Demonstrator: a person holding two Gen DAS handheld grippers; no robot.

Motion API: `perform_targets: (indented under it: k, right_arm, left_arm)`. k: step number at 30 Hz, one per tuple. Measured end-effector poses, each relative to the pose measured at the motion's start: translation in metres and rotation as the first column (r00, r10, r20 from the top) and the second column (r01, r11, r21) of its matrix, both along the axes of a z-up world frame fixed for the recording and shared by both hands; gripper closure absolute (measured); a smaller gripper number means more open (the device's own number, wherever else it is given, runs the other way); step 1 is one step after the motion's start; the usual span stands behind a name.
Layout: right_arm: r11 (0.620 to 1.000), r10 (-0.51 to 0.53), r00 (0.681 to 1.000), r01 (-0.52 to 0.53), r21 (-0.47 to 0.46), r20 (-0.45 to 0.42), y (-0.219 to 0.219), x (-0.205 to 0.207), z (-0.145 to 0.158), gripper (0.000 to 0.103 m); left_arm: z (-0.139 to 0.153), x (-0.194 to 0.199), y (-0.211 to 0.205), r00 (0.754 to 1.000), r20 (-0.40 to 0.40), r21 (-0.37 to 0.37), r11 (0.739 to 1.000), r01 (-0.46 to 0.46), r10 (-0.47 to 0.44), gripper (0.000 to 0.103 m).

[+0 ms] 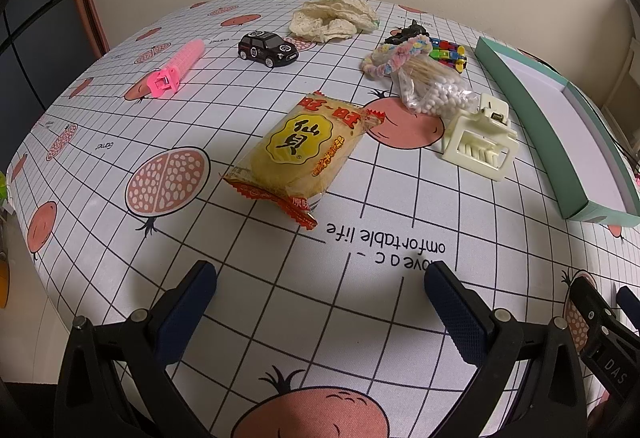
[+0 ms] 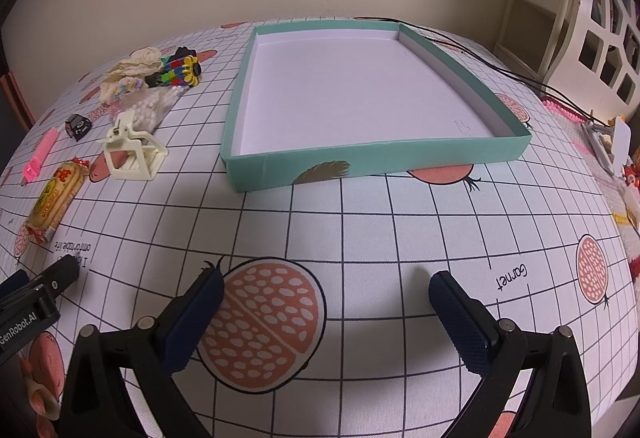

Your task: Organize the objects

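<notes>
rice cracker packet [image 1: 298, 148] lies flat mid-surface, just ahead of my left tool [image 1: 320, 314]; teal box lid [image 2: 280, 162] sits empty ahead of right tool [image 2: 326, 322]. both tools wide open, holding nothing. i'd pinch the packet across its narrow width, low.

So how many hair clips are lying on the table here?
2. The cream claw clip lies just left of the green tray; the pink clip lies at the far left, beside the toy car. The pile behind may hide more.
</notes>
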State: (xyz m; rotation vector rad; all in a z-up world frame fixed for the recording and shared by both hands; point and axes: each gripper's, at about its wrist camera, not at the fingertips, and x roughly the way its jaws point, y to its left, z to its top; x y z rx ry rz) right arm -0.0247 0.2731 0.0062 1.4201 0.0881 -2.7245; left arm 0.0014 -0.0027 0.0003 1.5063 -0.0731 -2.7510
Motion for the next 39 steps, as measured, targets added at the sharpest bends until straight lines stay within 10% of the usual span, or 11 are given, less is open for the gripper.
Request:
perform_targets:
  k: [22, 39]
  right_arm:
    - [0.987, 0.160, 0.978, -0.159, 0.018, -0.133, -0.040, -0.003, 0.075, 0.001]
    - [0.954, 0.294, 0.956, -0.294, 0.060, 0.020, -0.085, -0.062, 0.126, 0.001]
  left_arm:
    - [0.051, -0.029, -0.019, 0.997, 0.037, 0.073, 0.994, -0.076, 0.073, 0.000]
    - [0.098, -0.095, -0.012, 0.991, 0.131, -0.009, 1.000, -0.017, 0.018, 0.000]
